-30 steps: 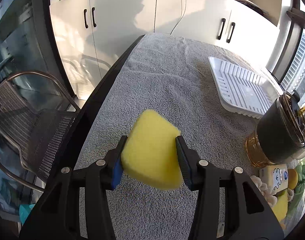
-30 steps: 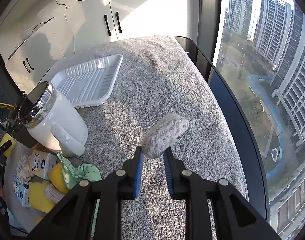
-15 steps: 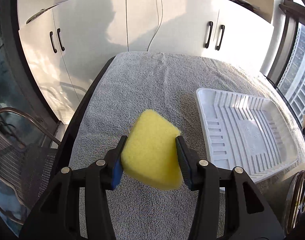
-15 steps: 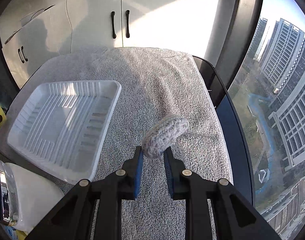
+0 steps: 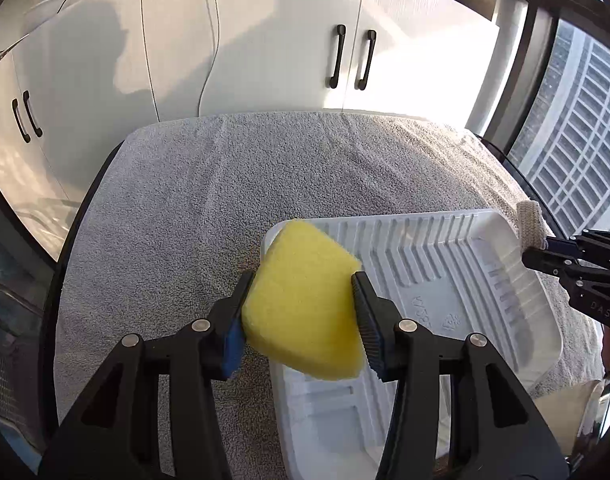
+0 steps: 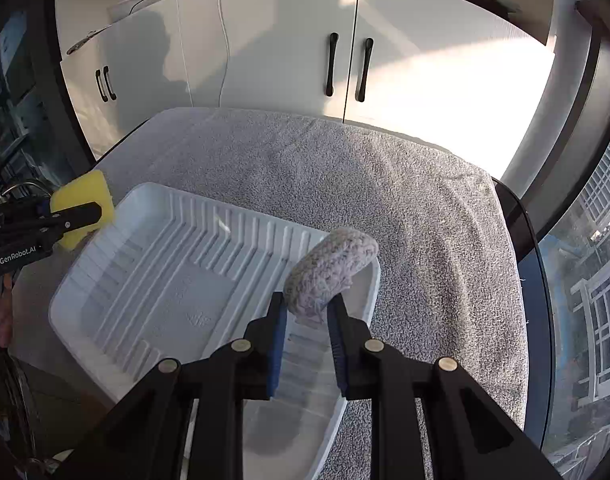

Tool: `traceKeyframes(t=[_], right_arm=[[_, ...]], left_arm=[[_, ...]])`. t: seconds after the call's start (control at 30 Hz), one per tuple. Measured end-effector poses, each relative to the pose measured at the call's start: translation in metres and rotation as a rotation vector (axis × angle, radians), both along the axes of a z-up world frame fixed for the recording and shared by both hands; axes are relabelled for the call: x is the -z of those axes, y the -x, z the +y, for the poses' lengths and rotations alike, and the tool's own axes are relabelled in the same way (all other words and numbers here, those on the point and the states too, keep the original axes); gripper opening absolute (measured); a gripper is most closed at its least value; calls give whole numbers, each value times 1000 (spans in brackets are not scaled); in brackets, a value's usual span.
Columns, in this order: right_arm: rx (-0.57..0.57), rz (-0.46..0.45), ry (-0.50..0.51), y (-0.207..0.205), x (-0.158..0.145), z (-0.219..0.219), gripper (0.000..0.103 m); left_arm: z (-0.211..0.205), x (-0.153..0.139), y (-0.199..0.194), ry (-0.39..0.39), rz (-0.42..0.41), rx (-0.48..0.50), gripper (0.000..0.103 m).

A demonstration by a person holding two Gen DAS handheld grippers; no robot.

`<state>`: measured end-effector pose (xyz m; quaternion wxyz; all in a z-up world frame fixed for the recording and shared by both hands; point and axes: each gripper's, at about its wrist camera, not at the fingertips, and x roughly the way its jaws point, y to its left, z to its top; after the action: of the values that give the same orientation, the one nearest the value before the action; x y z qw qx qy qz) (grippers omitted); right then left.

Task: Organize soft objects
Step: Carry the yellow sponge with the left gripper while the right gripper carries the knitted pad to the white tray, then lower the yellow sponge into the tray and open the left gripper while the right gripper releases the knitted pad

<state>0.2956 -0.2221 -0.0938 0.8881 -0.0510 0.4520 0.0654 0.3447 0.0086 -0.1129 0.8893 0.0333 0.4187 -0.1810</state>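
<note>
Left jaws clamped on the yellow sponge [image 5: 305, 304], pads biting into both flanks so the foam bulges out ahead of them; the left gripper [image 5: 303, 320] carries it in the air over the left edge of the white ribbed tray [image 5: 485, 280], clear of the floor of it. Tray sits on the grey towel [image 5: 245, 184] that covers the table, white cabinets [image 5: 265, 52] behind. Tray is empty as far as both views show. At its right side, the right gripper [image 6: 307, 318] has its jaws drawn narrow on a grey knitted pad [image 6: 331, 270], pinched at the near end, most of the pad sticking out forward and up over the tray's right rim. Step in hand, by my reading: set both soft pieces down in the tray. To do it well, bring each load inboard of the rim before lowering, sponge to the left half, knitted pad to the right half, so the two grippers stay apart. Lower until each piece rests on the ribs, then let go; dropped from height, the sponge may bounce and the pad may roll. Withdraw straight back so the fingers do not drag the light tray.
</note>
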Motion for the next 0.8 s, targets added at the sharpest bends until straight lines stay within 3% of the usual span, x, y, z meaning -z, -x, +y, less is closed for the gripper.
traceKeyframes(t=[0.23, 0.5, 0.57, 0.63, 0.73, 0.8], right_arm=[[-37, 98, -79, -22, 30, 7, 23], [-21, 137, -71, -33, 51, 9, 24], [-24, 139, -52, -34, 51, 11, 24], [-32, 143, -42, -33, 51, 14, 30], [-34, 142, -35, -31, 51, 16, 45], [-37, 148, -39, -30, 51, 16, 47]], left_arm=[[-35, 21, -7, -5, 61, 105, 46], [-50, 40, -8, -13, 105, 126, 47], [-51, 41, -7, -25, 110, 136, 51], [-53, 45, -8, -45, 147, 146, 72], [-54, 47, -3, -61, 125, 152, 76], [-56, 47, 0, -71, 119, 157, 76]])
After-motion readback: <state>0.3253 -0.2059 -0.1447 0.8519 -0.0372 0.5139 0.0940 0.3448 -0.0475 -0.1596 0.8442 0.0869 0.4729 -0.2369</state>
